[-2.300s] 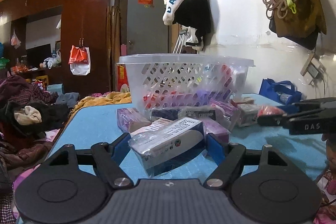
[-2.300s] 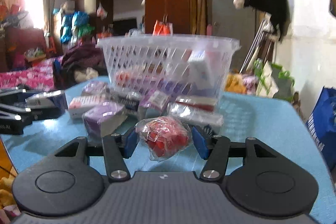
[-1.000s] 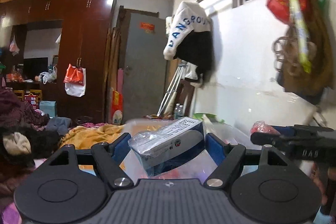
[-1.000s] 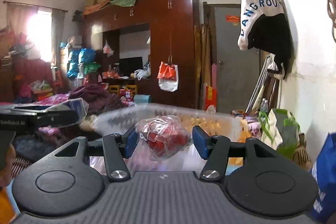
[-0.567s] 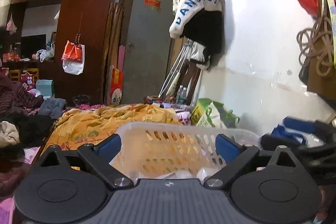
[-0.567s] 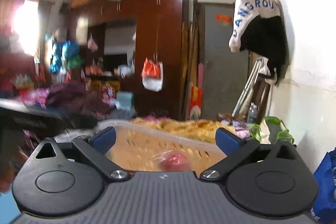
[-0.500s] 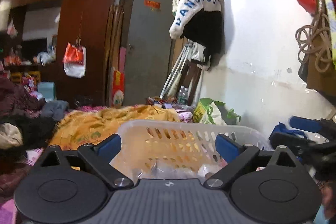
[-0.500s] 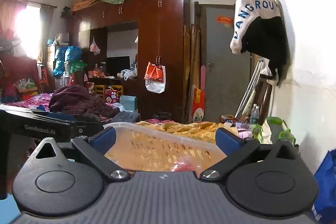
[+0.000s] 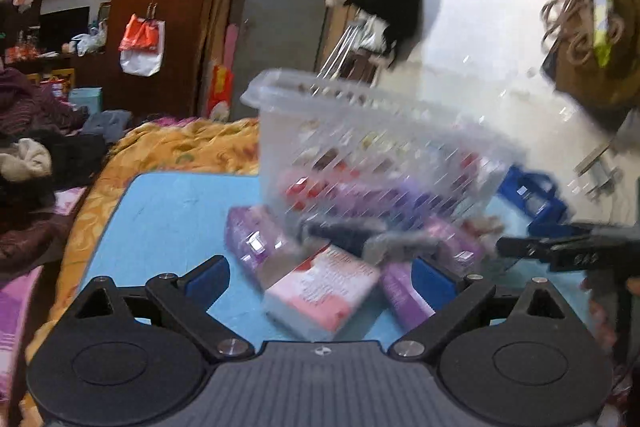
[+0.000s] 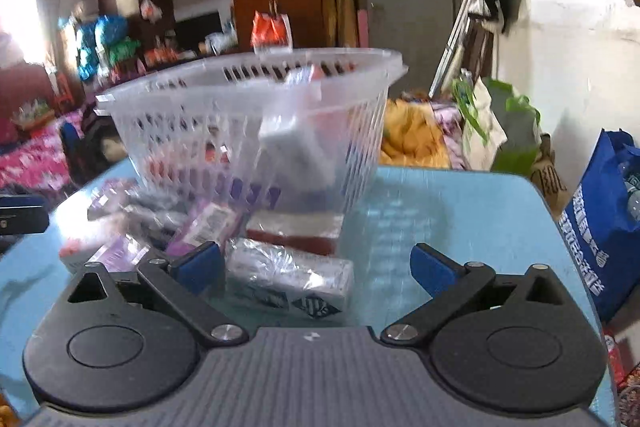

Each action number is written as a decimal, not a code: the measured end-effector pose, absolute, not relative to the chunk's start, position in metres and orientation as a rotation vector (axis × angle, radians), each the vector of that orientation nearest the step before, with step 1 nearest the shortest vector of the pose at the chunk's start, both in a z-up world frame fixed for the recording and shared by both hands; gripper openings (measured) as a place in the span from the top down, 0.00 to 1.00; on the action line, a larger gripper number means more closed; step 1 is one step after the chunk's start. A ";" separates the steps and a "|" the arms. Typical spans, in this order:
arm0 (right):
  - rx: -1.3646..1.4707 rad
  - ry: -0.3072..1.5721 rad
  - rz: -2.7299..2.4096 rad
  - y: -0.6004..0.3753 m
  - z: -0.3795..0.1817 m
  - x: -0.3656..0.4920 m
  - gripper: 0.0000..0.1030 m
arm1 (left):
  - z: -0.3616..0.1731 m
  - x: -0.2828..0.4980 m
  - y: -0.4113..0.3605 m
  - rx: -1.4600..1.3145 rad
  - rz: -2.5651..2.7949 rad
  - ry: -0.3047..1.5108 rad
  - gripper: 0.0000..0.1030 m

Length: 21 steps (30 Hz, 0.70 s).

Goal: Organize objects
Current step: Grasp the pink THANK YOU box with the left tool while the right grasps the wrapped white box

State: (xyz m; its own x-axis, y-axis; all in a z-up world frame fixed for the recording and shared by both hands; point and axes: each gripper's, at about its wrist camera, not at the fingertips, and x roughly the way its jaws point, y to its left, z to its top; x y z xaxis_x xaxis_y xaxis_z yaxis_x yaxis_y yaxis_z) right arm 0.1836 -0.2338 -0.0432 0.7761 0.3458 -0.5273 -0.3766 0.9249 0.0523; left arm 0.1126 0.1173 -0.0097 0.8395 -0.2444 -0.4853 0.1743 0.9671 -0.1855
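Note:
A clear plastic basket (image 9: 360,147) holding several wrapped packets stands on the blue table (image 9: 172,219); it also shows in the right wrist view (image 10: 248,115). My left gripper (image 9: 320,275) is open and empty, low over a pink and white box (image 9: 320,295) among purple packets (image 9: 252,239). My right gripper (image 10: 316,267) is open and empty, with a silver wrapped box (image 10: 288,279) lying between its fingers on the table. The right gripper also shows at the right edge of the left wrist view (image 9: 560,251). Both views are blurred.
More packets lie in front of the basket (image 10: 160,223). A blue bag (image 10: 604,219) stands past the table's right edge. Bedding (image 9: 180,147) and heaped clothes (image 9: 36,155) lie beyond the left edge. A wall with hanging bags (image 9: 592,27) is on the right.
Both grippers opened over the basket and let go of the white box and the red packet. Both have since come down to the packets on the table.

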 end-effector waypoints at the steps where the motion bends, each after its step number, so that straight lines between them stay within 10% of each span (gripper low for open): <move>1: -0.062 0.574 0.400 -0.232 -0.045 0.185 0.00 | -0.014 0.113 0.116 -0.123 -0.213 0.548 0.04; 21: -0.052 0.599 0.464 -0.229 -0.054 0.189 0.23 | -0.040 0.136 0.094 0.002 -0.214 0.683 0.08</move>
State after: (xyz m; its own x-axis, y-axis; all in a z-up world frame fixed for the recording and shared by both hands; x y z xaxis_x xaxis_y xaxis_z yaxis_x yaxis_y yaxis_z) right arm 0.1890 -0.2291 -0.0542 0.7266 0.4062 -0.5541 -0.4356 0.8960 0.0855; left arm 0.1359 0.0942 -0.0401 0.7547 -0.1959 -0.6261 0.1973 0.9780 -0.0682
